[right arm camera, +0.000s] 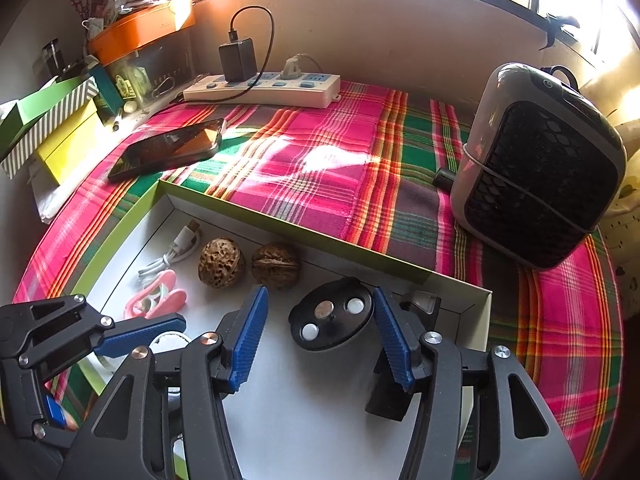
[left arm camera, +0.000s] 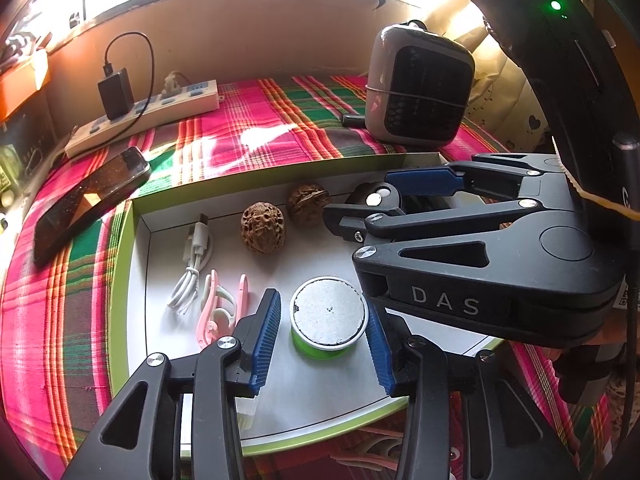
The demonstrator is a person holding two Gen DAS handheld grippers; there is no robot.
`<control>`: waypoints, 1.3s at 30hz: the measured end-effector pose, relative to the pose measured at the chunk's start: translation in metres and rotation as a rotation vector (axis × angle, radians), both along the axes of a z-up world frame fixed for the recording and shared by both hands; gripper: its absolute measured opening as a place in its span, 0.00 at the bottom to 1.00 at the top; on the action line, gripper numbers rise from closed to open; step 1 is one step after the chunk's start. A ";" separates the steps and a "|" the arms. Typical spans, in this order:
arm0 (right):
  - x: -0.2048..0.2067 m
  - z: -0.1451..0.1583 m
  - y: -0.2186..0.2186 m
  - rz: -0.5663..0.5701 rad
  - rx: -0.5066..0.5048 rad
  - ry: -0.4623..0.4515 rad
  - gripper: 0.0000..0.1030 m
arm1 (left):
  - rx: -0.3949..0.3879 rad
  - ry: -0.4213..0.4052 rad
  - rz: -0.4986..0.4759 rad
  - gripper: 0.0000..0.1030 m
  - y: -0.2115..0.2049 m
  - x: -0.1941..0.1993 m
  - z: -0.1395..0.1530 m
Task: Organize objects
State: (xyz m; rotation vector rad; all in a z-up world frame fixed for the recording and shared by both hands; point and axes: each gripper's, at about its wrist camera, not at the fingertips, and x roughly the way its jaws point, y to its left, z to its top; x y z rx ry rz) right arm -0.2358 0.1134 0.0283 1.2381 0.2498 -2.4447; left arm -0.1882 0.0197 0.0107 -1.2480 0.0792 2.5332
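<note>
Left wrist view
Left gripper (left arm camera: 326,344): jaws apart, straddling the green spool (left arm camera: 328,318); pads clear of it on both sides.
Spool: upright near the tray's (left arm camera: 120,280) front edge.

Right wrist view
Right gripper (right arm camera: 320,336): jaws parted around the black disc (right arm camera: 331,314), not touching it.
Disc: near the tray's far right corner, beside two walnuts (right arm camera: 221,263).

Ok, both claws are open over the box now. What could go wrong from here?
1. The left claw straddles the green tub; lifting carelessly could catch it and tip it.
2. The right claw brackets the black round piece, close to the walnuts; a sideways nudge might roll them.
3. The two claws sit close together over the box, so they could bump each other.
</note>
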 end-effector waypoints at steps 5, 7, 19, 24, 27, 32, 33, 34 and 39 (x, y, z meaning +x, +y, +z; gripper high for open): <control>0.003 0.005 0.000 -0.007 -0.009 0.013 0.55 | 0.000 0.009 0.002 0.39 -0.001 0.004 0.004; 0.006 0.008 0.000 -0.008 -0.013 0.018 0.55 | -0.003 0.011 0.003 0.39 -0.002 0.006 0.005; 0.027 0.023 0.007 -0.039 -0.036 0.065 0.55 | -0.028 0.069 0.015 0.40 -0.007 0.026 0.020; 0.041 0.032 0.013 -0.052 -0.062 0.086 0.55 | -0.018 0.081 0.015 0.40 -0.010 0.034 0.026; 0.050 0.035 0.015 -0.059 -0.070 0.098 0.55 | -0.011 0.088 0.013 0.40 -0.011 0.040 0.028; 0.066 0.038 0.019 -0.071 -0.082 0.113 0.55 | 0.005 0.101 0.027 0.40 -0.016 0.050 0.032; 0.069 0.038 0.019 -0.073 -0.083 0.117 0.55 | 0.008 0.101 0.029 0.40 -0.018 0.052 0.032; 0.073 0.039 0.021 -0.076 -0.087 0.119 0.55 | 0.012 0.103 0.031 0.40 -0.019 0.054 0.033; 0.088 0.040 0.025 -0.091 -0.098 0.131 0.55 | 0.039 0.116 0.054 0.40 -0.030 0.065 0.036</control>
